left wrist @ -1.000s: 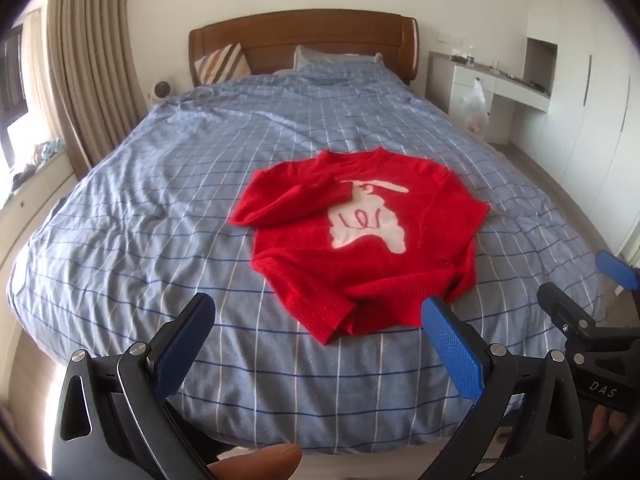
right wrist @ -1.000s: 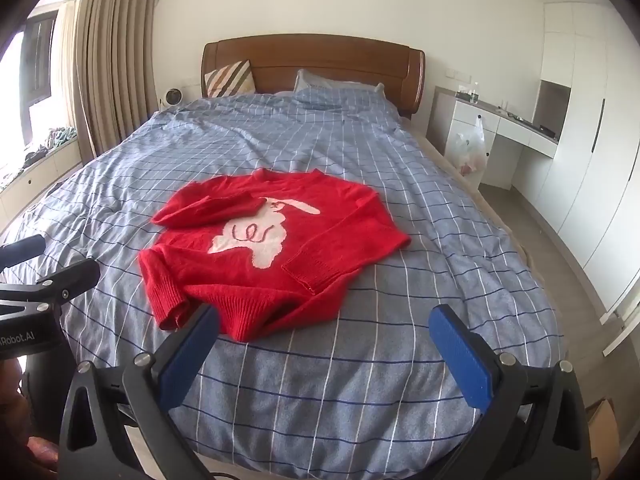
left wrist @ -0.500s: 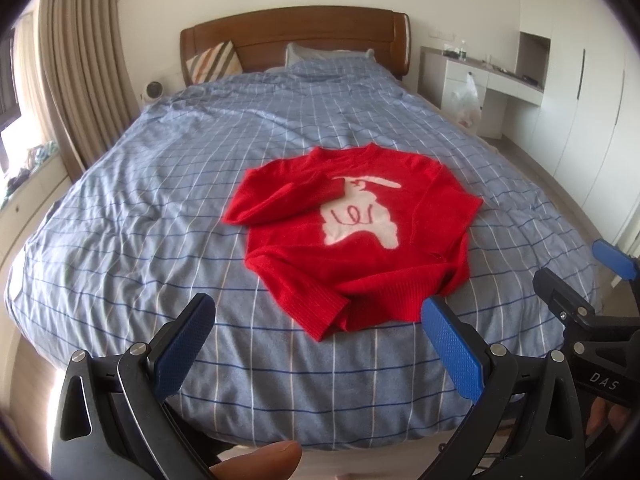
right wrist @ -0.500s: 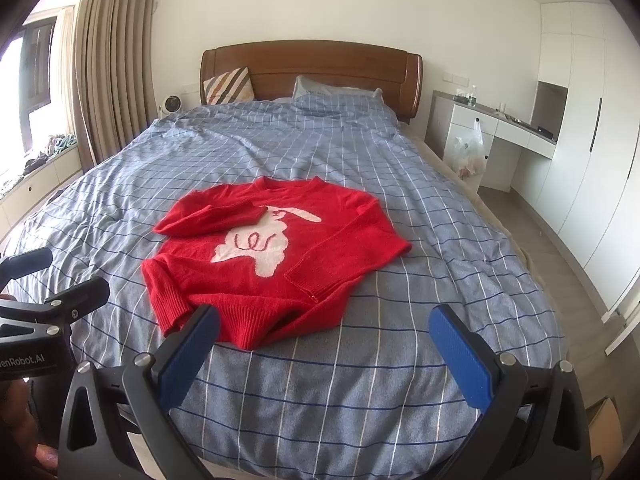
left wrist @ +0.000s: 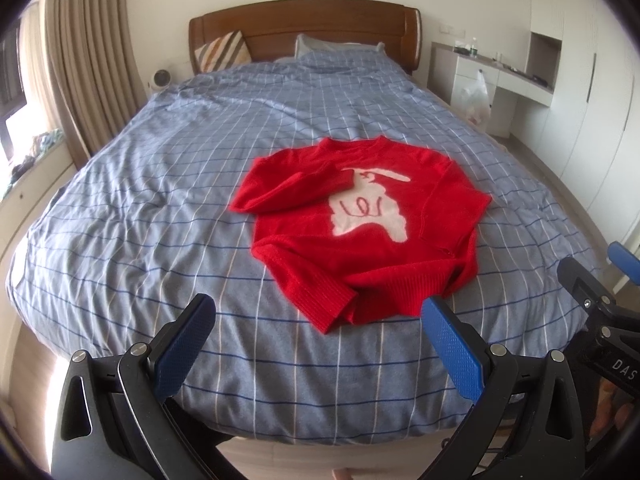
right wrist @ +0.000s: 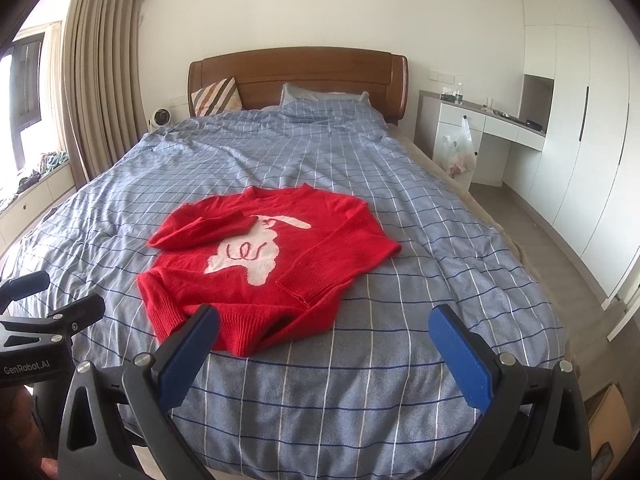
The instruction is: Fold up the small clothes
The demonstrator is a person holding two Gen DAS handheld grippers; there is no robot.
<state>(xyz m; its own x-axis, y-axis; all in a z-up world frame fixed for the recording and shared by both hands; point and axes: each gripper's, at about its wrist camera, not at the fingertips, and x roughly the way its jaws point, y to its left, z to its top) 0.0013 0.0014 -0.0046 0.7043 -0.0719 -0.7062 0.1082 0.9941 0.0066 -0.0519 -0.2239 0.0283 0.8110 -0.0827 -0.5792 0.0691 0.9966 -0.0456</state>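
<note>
The red sweater (left wrist: 360, 232) lies flat on the checked bed cover (left wrist: 160, 200), ahead of the left claw (left wrist: 316, 344) and slightly to its right, and ahead of the right claw (right wrist: 324, 348) toward its left finger, with one sleeve folded across the chest and its hem bunched at the near edge. Both claws hover above the foot of the bed, level and pointing at the headboard (right wrist: 300, 76), side by side. Their blue-padded fingers are spread wide apart, holding nothing and clear of the sweater.
</note>
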